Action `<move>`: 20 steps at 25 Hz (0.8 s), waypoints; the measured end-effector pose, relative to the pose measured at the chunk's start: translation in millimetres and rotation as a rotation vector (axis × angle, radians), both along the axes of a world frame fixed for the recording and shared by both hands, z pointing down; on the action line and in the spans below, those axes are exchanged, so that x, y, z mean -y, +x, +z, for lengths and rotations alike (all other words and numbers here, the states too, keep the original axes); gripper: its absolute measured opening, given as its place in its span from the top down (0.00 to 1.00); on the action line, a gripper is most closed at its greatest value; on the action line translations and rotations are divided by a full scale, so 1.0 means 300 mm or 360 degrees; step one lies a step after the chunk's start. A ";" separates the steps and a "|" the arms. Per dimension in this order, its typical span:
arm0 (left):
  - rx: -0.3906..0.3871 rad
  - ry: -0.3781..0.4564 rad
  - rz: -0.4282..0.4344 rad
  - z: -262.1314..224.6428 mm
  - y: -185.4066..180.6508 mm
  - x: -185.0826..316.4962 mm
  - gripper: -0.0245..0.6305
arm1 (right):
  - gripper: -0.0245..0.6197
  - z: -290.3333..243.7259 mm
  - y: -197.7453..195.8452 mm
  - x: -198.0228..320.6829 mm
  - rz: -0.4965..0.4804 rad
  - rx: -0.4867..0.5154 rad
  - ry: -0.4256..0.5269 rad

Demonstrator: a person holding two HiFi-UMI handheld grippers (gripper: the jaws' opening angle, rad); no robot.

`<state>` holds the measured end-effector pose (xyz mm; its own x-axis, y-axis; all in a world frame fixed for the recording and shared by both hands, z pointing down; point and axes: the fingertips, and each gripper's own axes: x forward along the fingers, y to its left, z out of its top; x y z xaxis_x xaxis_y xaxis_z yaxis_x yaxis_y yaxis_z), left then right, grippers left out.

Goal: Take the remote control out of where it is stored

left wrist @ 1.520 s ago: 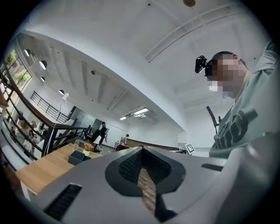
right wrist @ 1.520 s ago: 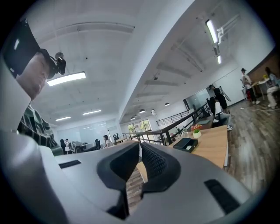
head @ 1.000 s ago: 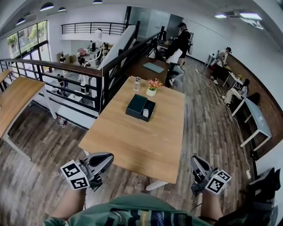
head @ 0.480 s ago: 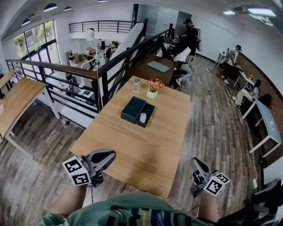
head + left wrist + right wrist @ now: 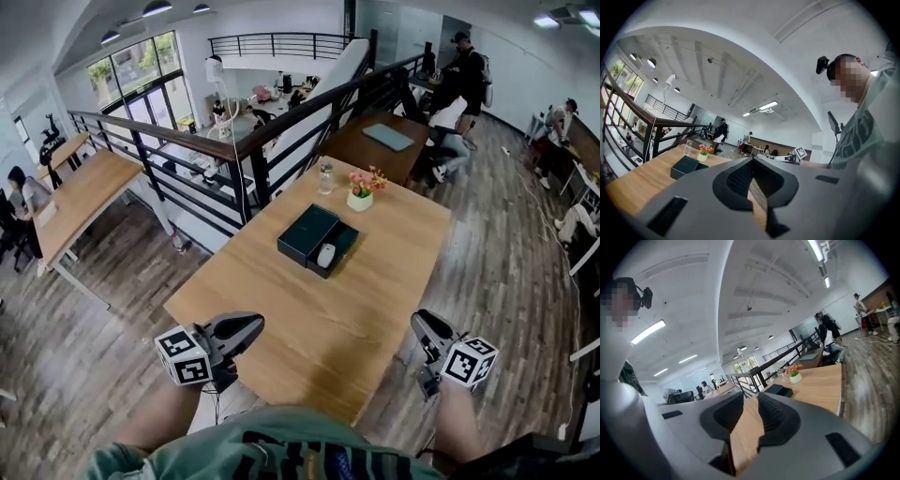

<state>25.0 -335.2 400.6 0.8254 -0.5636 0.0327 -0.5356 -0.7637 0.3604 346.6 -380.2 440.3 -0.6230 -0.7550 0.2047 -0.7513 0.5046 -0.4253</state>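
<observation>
On the wooden table (image 5: 281, 309) sits a dark green box (image 5: 307, 232), its tray open beside the lid. A small white remote (image 5: 326, 255) lies in the tray. Both gripper views show the box (image 5: 684, 167) (image 5: 780, 390) far ahead. My left gripper (image 5: 255, 324) hovers at the table's near left edge; its jaws (image 5: 752, 161) meet at the tips and hold nothing. My right gripper (image 5: 419, 322) is at the near right edge. Its jaws (image 5: 750, 401) have just been opening and stand slightly apart with nothing between them. Both grippers are well short of the box.
A flower pot (image 5: 359, 199) and a glass (image 5: 325, 176) stand behind the box. A black railing (image 5: 234, 150) runs along the table's left side. Another table (image 5: 384, 141) and several people are farther back, with wood floor to the right.
Both grippers have come forward to the table's near edge. The table and the box now sit closer and more central in the head view.
</observation>
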 end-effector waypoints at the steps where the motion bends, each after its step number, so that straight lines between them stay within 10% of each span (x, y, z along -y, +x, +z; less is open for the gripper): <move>1: 0.0028 -0.0004 -0.0017 0.011 -0.010 0.014 0.96 | 0.83 0.013 -0.025 0.048 -0.0034 -0.0023 -0.0031; 8: 0.0100 -0.0038 -0.0097 0.201 -0.177 0.296 0.96 | 0.71 0.150 -0.256 0.468 -0.0116 -0.0210 -0.0253; 20: 0.0161 -0.0131 0.0246 0.572 -0.349 0.822 0.96 | 0.55 0.670 -0.652 1.146 -0.0361 -0.0800 -0.0756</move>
